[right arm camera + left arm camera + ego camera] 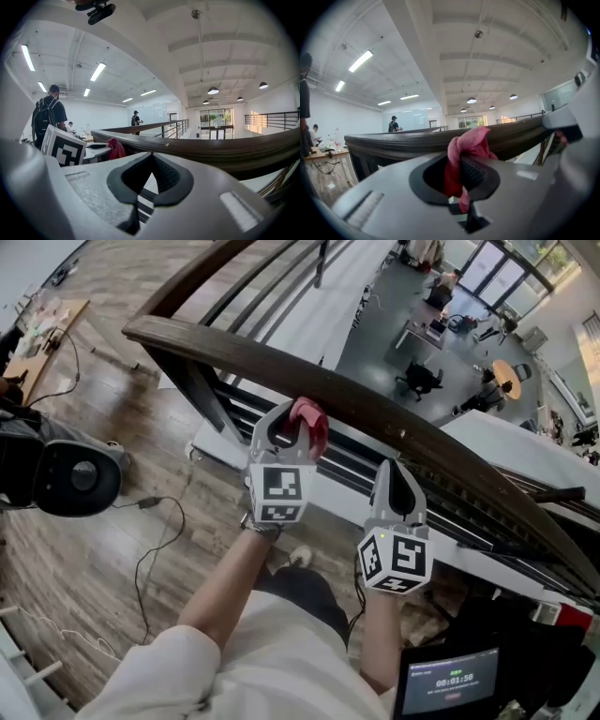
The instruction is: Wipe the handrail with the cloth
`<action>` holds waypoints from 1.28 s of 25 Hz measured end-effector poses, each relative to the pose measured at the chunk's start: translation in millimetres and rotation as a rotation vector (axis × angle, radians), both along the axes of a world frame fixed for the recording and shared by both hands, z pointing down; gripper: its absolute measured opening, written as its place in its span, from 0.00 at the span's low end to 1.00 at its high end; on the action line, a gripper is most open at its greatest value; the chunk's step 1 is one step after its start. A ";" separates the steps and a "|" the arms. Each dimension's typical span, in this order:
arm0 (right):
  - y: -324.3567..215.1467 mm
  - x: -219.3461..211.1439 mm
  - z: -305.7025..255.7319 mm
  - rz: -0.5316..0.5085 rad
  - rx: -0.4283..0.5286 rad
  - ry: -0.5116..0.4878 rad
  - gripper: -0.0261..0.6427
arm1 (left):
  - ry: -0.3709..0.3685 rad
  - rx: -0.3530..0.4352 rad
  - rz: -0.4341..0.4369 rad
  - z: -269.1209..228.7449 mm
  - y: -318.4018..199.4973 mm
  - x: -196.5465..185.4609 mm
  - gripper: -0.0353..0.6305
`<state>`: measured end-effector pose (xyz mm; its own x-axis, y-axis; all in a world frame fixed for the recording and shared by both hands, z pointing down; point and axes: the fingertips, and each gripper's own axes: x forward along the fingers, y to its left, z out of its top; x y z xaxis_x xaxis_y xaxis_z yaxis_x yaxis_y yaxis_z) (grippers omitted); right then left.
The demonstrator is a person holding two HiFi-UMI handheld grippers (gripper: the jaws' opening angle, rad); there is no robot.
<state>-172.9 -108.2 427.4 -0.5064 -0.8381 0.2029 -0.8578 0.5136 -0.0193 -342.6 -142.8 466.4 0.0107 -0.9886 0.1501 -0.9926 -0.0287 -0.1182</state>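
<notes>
A dark wooden handrail (375,413) runs from upper left to lower right across the head view. My left gripper (289,427) is shut on a bunched red cloth (310,424), which sits right at the rail's near edge. In the left gripper view the cloth (468,143) is pinched between the jaws, with the handrail (398,143) just beyond it. My right gripper (397,472) is further right, its tips just under the rail, shut and holding nothing. The right gripper view shows the handrail (215,147) ahead and the cloth (116,149) off to the left.
Dark railing bars (244,404) run below the rail, over an open floor far beneath with desks and chairs (422,379). A black device (66,474) and cables (155,549) lie on the wood floor at left. A small screen (450,681) is at bottom right. A person with a backpack (47,117) stands at left.
</notes>
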 end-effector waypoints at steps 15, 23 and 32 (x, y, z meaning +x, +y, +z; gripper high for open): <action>-13.5 20.9 6.1 0.142 -0.019 -0.060 0.04 | -0.123 0.042 0.203 -8.2 -1.8 42.0 0.12; -9.2 -12.5 8.6 0.215 0.023 -0.048 0.04 | -0.074 0.045 0.316 1.3 0.3 29.5 0.13; -9.6 -50.4 15.5 0.261 0.010 -0.052 0.04 | -0.035 0.036 0.320 4.7 1.4 -18.9 0.13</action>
